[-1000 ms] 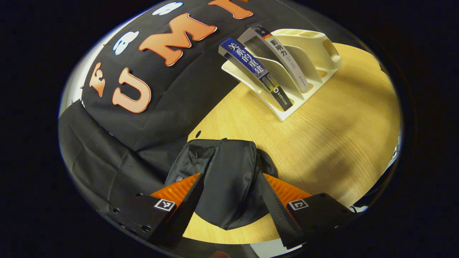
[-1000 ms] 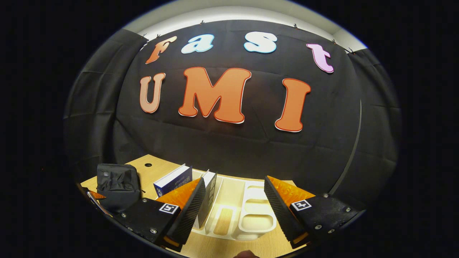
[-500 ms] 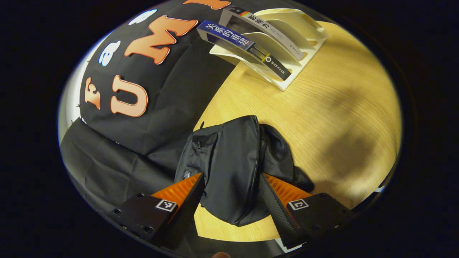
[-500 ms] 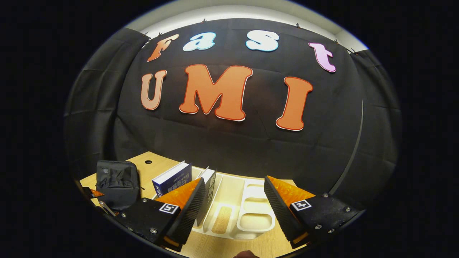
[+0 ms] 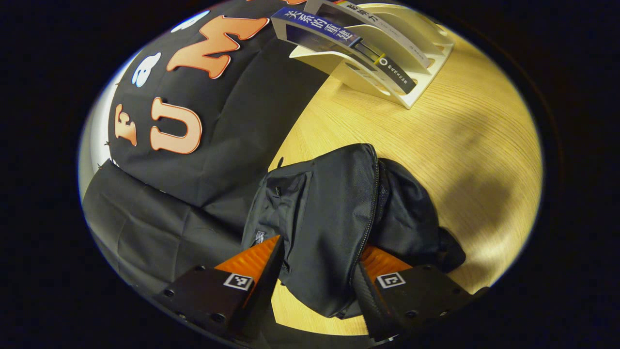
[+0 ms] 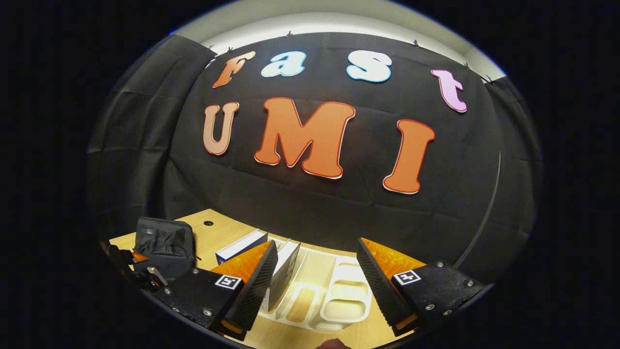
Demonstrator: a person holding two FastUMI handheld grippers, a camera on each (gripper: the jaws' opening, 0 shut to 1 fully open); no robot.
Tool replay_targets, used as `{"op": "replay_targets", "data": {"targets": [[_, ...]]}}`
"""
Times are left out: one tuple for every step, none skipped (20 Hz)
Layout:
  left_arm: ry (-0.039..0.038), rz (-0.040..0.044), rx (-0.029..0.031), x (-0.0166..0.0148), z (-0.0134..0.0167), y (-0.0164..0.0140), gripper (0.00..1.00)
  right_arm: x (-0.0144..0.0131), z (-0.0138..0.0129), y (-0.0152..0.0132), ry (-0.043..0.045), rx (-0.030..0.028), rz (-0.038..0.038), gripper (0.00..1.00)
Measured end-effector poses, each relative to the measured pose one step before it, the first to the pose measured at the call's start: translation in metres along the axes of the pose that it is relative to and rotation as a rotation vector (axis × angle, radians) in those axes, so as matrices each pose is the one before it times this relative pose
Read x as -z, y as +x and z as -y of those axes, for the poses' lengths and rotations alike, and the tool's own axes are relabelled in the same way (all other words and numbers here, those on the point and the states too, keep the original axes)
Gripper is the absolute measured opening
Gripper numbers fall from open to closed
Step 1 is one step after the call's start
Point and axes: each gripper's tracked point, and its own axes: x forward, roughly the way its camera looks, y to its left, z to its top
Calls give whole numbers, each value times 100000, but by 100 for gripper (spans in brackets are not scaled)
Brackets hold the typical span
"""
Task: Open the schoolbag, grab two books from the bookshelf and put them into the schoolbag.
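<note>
The black schoolbag lies on the wooden table, its zipper closed along the top. My left gripper is open and straddles the bag's near end, one finger on each side. At the far end stands the white bookshelf, holding a blue book and a grey book. In the right gripper view my right gripper hangs open over the bookshelf, with nothing between its fingers. The blue book and the second book lean just left of it. The schoolbag sits at far left.
The wooden table stretches bare to the right of the bag. The black cloth wall runs close behind the bag and the shelf. A small round hole is in the table near the bag.
My left gripper has come down and forward onto the bag, which now fills the space between its fingers. The right gripper has barely moved, tilting up slightly.
</note>
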Motion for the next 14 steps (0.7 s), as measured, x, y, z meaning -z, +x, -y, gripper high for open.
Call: {"op": "replay_targets", "data": {"targets": [[1012,74,1072,-13,108,149,66,-12,67,-90,-995,-83,160,98],[708,60,1273,-155,122,216,60,72,-122,64,-139,-584,-304,98],[-71,-41,1964,-20,185,123,53,91,-202,-10,50,-610,-130,98],[-77,82,1852,-130,106,98,46,46,-89,40,-300,223,-479,98],[-344,261,2329,-89,35,131,25,-72,-173,39,-254,180,-327,98],[-381,158,2418,-96,-28,132,19,-49,-201,127,-51,541,-610,98],[-564,-132,4029,97,72,-52,12,-80,-371,219,115,136,-425,98],[-1562,159,3649,54,-27,24,12,-26,-414,254,9,502,-725,98],[-1829,292,2857,7,-241,-158,9,-22,-582,266,-17,-205,-983,98],[-1901,395,2971,-16,-243,33,9,-228,-890,298,296,-958,-563,98],[-1853,663,3278,-192,-311,-47,9,14,-716,283,471,-263,-1495,98],[-1846,1449,3052,-275,-277,64,9,6,-695,335,109,64,-1851,98],[-922,1518,3581,-291,-371,-689,8,-28,-777,396,242,-206,-1653,98],[259,1077,2485,-138,-480,-103,8,-117,-650,371,224,143,-1219,98]]}}
